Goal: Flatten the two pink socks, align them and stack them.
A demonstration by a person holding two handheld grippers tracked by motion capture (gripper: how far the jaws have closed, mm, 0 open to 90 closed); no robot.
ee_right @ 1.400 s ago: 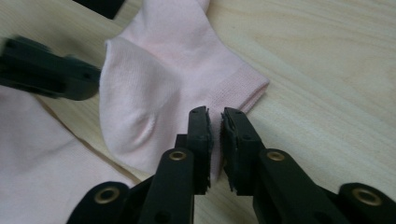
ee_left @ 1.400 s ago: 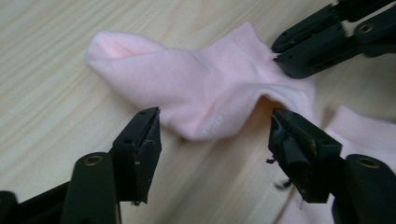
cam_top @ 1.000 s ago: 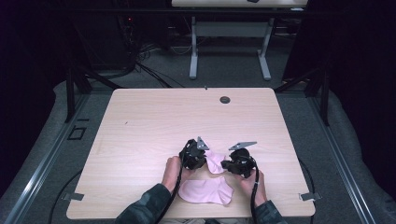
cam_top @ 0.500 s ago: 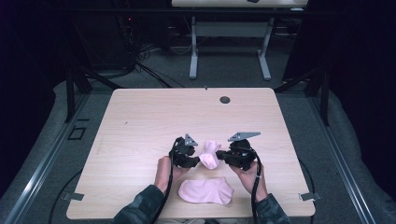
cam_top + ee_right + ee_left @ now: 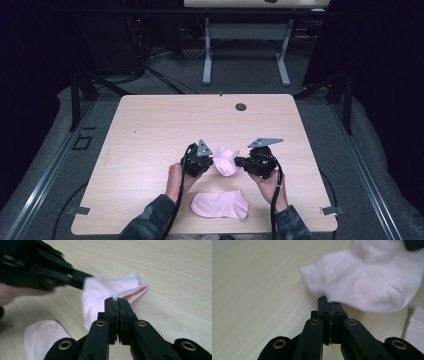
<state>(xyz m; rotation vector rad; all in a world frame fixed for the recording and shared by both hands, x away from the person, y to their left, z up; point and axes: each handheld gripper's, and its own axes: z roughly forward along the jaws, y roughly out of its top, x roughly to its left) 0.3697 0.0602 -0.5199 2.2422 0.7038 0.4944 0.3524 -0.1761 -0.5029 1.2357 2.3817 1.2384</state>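
Note:
A small pink sock hangs crumpled just above the wooden table, stretched between my two grippers. My left gripper has just been closing, and its tips pinch the sock's edge. From the other side my right gripper is shut on the sock near its ribbed opening, tips together. In the right gripper view the left gripper meets the sock from the upper left. A second pink sock lies flat near the front edge.
The flat sock shows low in both gripper views. A dark round grommet sits near the table's far edge. Desk legs and cables stand on the floor beyond the table.
Both grippers have risen and moved away from the person, lifting one sock off the other. They have spread apart, and the left one has shifted left.

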